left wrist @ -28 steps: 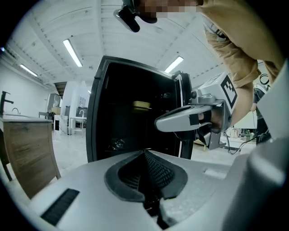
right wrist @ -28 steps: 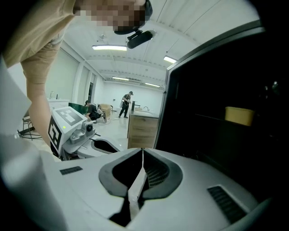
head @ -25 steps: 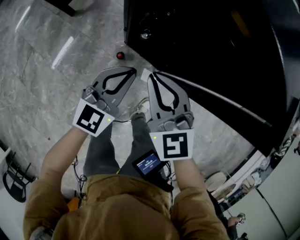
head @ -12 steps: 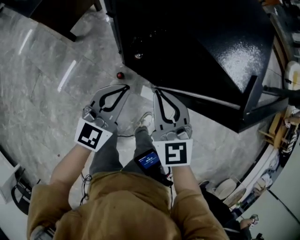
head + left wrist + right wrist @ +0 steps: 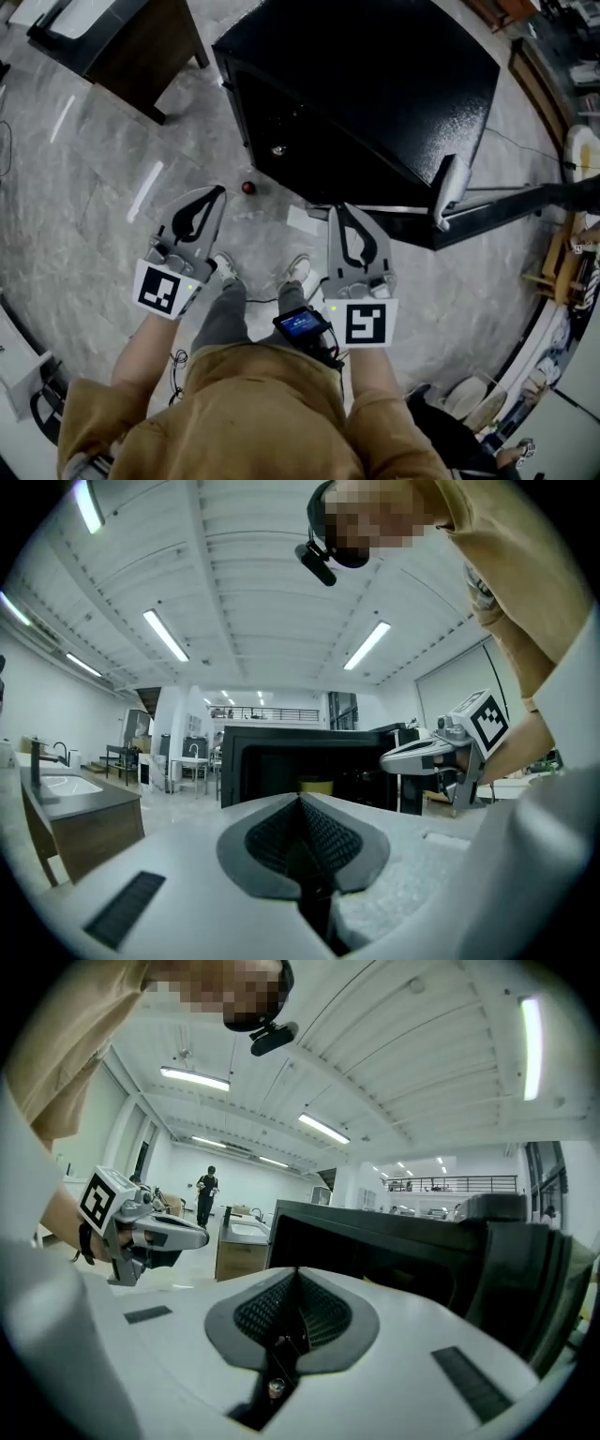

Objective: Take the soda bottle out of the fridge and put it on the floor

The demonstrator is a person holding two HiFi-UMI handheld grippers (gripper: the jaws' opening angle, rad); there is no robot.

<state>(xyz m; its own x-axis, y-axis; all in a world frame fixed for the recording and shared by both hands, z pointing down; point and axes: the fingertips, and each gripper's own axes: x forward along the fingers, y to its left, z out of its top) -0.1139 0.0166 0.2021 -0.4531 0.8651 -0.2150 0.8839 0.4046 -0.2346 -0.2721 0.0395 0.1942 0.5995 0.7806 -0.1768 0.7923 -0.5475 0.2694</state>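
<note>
Head view: left gripper (image 5: 216, 193), right gripper (image 5: 339, 210) – both closed, empty, near fridge (image 5: 394, 94).

fridge (image 5: 375, 84) ahead, cabinet (image 5: 122, 47) left of it, small object (image 5: 248, 187) before fridge

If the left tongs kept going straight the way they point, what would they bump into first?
Most likely the black fridge: in the left gripper view its open front lies dead ahead of the shut left tongs, with nothing between. They might pass inside toward a yellowish thing there; depth is unclear.
</note>
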